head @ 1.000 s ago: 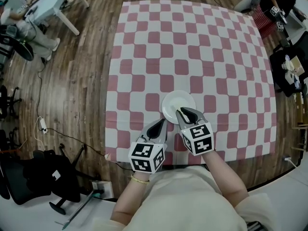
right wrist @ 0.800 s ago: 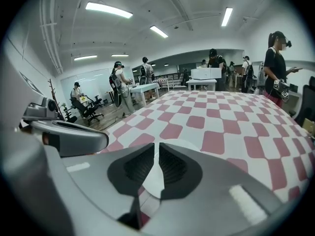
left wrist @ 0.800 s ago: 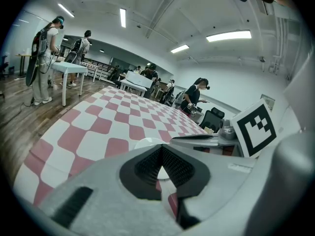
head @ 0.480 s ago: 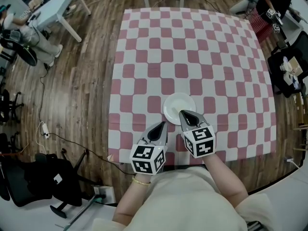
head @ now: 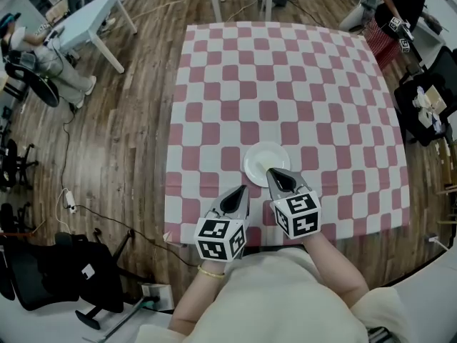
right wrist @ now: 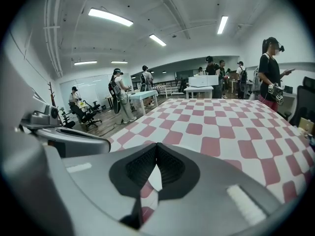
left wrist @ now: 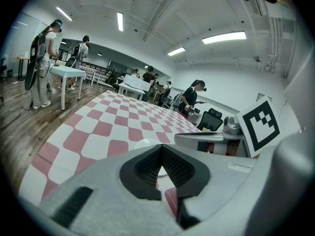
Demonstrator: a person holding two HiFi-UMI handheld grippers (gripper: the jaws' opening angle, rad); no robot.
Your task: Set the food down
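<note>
A white plate (head: 266,157) lies on the red-and-white checked tablecloth (head: 285,77), close to the near edge; I see no food on it. My right gripper (head: 269,169) is shut, its tips over the plate's near rim, nothing between them. In the right gripper view its jaws (right wrist: 157,145) meet at the tips. My left gripper (head: 241,188) is shut and empty too, just left of the plate above the cloth. In the left gripper view its tips (left wrist: 160,147) touch, and the plate (left wrist: 141,142) shows just behind them.
Wood floor surrounds the table. A white table (head: 82,9) and a seated person stand at the far left. Black office chairs (head: 68,270) and cables lie near left. A person (head: 400,6) and a black chair (head: 428,106) are at the right edge.
The right gripper's jaws have closed together over the plate's near rim. Both grippers stay roughly in place; the head view has drifted slightly.
</note>
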